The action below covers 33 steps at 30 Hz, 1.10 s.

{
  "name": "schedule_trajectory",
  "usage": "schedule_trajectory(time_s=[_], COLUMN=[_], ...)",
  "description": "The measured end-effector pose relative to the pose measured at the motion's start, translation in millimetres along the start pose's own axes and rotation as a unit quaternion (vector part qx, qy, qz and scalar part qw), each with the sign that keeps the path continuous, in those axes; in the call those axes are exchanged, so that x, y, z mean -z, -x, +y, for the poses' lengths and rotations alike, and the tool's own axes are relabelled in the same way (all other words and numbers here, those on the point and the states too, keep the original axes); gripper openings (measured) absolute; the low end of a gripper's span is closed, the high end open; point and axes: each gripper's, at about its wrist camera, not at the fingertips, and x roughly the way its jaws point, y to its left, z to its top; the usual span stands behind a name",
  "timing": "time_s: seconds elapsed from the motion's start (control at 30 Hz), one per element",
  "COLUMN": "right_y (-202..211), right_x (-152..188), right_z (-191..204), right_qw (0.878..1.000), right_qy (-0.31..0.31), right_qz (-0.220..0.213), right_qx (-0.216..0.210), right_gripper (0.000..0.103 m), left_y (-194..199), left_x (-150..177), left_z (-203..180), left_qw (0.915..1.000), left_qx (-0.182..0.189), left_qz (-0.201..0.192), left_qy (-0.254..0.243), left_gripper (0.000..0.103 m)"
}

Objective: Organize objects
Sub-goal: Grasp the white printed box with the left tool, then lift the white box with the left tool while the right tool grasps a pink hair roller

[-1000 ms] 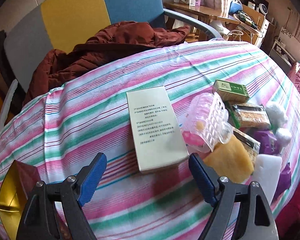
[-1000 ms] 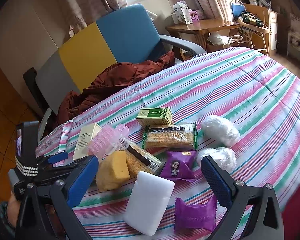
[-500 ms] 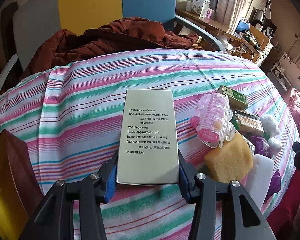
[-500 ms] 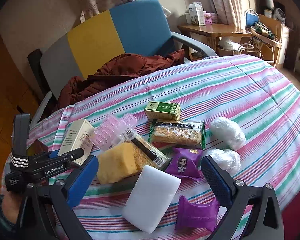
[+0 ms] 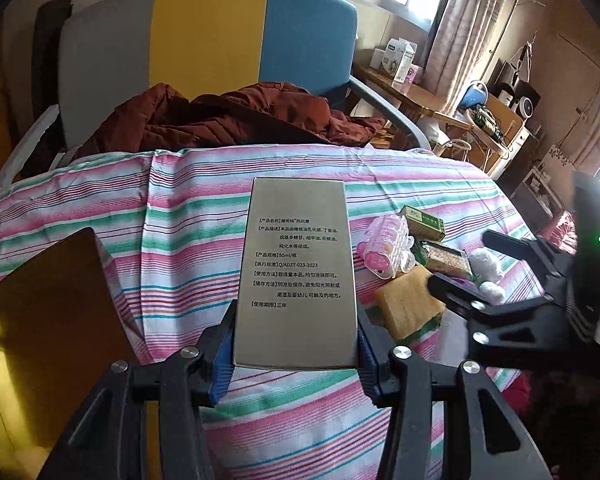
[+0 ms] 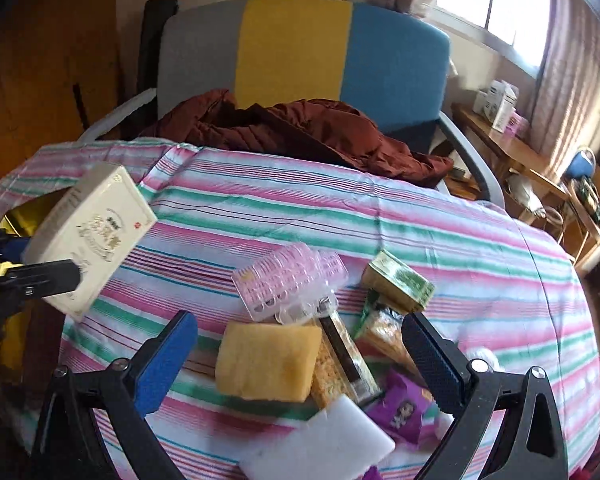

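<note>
Left wrist view: our left gripper (image 5: pixel 296 354) had the box (image 5: pixel 298 268) pinched by its sides, lifted off the cloth (image 5: pixel 188 216), probably for sorting. Right gripper (image 6: pixel 300 364) hung wide open, empty, over the sponge (image 6: pixel 266 362).

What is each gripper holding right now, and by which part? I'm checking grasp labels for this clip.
The left gripper clamps the cream box by the long side edges at its near end. The right gripper is open, holding nothing.
</note>
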Motion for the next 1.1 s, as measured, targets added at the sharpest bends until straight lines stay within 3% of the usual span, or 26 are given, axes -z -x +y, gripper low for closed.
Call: schedule_trajectory(time_s=[0.17, 0.2, 0.23, 0.27, 0.33, 0.5, 0.63, 0.83, 0.87, 0.93, 1.0, 1.03, 1.1], right_y=[-51, -59, -65, -67, -58, -31, -13, -7, -8, -9, -11, -13, -21], right_x=[-24, -25, -26, -27, -30, -38, -42, -42, -41, -40, -40, -41, -45], right_z=[15, 14, 13, 11, 9, 3, -1, -5, -5, 0, 12, 19, 31], right_qw=[0.996, 0.995, 0.994, 0.994, 0.996, 0.999, 0.999, 0.999, 0.999, 0.999, 0.997, 0.997, 0.994], right_qy=[0.072, 0.077, 0.079, 0.076, 0.061, 0.031, 0.014, 0.022, 0.021, 0.031, 0.054, 0.067, 0.095], right_qz=[0.051, 0.063, 0.074, 0.079, 0.063, 0.036, 0.021, 0.031, 0.034, 0.034, 0.033, 0.033, 0.037], right_qx=[0.004, 0.003, -0.003, -0.007, -0.010, -0.019, -0.035, -0.017, -0.020, -0.023, -0.034, -0.037, -0.026], right_gripper=[0.102, 0.096, 0.068, 0.059, 0.030, 0.014, 0.014, 0.016, 0.020, 0.056, 0.076, 0.082, 0.085], left_y=[31, 35, 39, 44, 49, 61, 69, 85, 88, 91, 94, 95, 97], left_x=[6, 7, 9, 10, 13, 21, 26, 34, 35, 37, 40, 41, 44], left_z=[17, 19, 23, 27, 32, 45, 54, 64, 66, 70, 74, 76, 80], left_qw=[0.9997, 0.9995, 0.9994, 0.9992, 0.9988, 0.9978, 0.9969, 0.9957, 0.9955, 0.9950, 0.9947, 0.9945, 0.9942], left_qx=[0.004, 0.005, 0.005, 0.005, 0.004, 0.003, 0.001, -0.001, -0.002, -0.004, -0.006, -0.006, -0.009], left_qz=[-0.015, -0.016, -0.018, -0.021, -0.025, -0.032, -0.036, -0.050, -0.052, -0.054, -0.053, -0.052, -0.053], left_qy=[0.021, 0.025, 0.030, 0.035, 0.041, 0.058, 0.069, 0.077, 0.079, 0.084, 0.088, 0.090, 0.093], left_gripper=[0.051, 0.051, 0.051, 0.051, 0.051, 0.051, 0.051, 0.051, 0.051, 0.051, 0.051, 0.051, 0.051])
